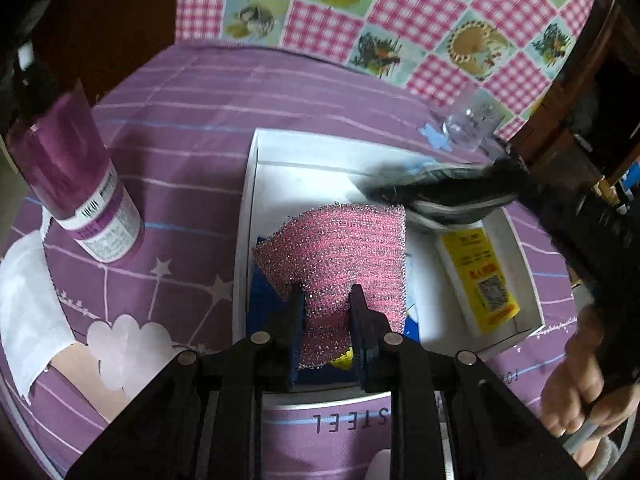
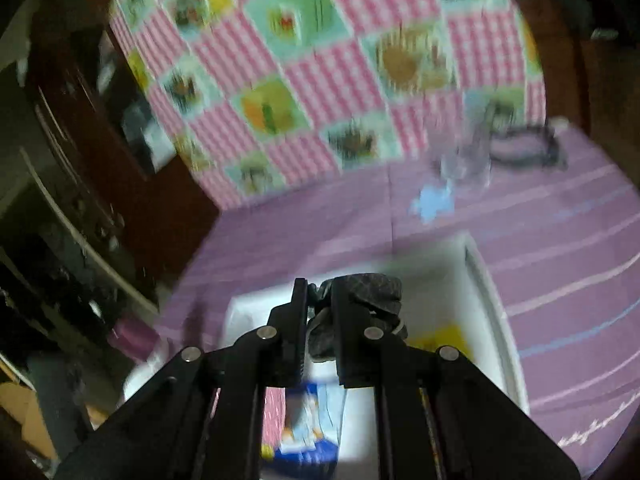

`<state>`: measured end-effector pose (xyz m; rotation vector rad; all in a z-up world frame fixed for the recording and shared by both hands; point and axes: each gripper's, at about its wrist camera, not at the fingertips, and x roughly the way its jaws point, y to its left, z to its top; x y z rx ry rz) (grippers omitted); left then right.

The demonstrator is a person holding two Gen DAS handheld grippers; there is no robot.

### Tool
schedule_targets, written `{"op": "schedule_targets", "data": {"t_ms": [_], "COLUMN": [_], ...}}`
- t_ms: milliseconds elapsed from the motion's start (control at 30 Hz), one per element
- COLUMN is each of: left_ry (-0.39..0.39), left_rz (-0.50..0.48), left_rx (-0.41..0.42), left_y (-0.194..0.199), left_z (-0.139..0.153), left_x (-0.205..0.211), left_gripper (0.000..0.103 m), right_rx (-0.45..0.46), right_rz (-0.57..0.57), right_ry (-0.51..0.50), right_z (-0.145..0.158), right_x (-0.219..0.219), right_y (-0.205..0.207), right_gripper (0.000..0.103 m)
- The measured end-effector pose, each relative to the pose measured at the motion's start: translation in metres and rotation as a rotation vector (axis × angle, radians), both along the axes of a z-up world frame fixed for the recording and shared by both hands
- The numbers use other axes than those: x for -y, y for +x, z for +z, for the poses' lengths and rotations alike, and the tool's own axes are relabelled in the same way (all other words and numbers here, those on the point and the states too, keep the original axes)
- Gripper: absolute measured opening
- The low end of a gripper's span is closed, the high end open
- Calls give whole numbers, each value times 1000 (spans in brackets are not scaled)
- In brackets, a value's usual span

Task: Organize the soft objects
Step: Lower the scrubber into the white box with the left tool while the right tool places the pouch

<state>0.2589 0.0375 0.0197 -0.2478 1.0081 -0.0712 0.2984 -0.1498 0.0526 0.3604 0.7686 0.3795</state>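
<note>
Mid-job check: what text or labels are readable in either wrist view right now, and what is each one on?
"STEEL", upside down: purple cloth, printed near the left gripper.
Purple can: barcode and label print too small to read.
Yellow packet in the white box: red characters and a QR code, blurred.
Right wrist view: nothing readable.

You are working in a home, likely a bedroom: a purple striped bedsheet (image 1: 208,120) printed with stars and clouds is covering the surface, a pink gingham patchwork cloth (image 1: 400,12) with fruit and flower panels is hanging behind it, and dark wooden furniture (image 2: 80,128) is standing alongside, its shelves crowded with household clutter
</note>
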Motion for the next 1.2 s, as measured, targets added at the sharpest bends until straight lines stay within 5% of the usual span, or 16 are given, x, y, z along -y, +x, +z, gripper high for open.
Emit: {"op": "schedule_targets", "data": {"t_ms": [67,233,333,500,733,900,1000,1200], "left_ry": [-15,45,51,70,87,82,52,55], "left_rz": [-15,-12,15,28,45,51,39,17], "left_rx": [-21,-65,-86,-89,-71,-24,29,115], "left_y": [2,4,3,4,5,0,-7,-20], "left_z": [-4,-11,-10,-10,-10,2,18,43], "left_x": [2,10,7,5,4,6,9,18], "left_gripper": [20,21,21,22,30,38,56,65], "right_rx": [-95,-263,-363,-367,-339,-272,-215,-122], "right_rz": [75,120,137,97,58,73,66,48], "right_ry": [31,-207,-192,-218,-82,-73,-50,-70], "right_z": [-8,-32,-54,-53,-51,-26,-7,25], "right_x": [-2,-20,-23,-24,-5,3,10,30], "right_y": [0,-3,0,5,9,-4,-16,-41], "right_gripper": [13,13,12,12,13,28,47,48]}}
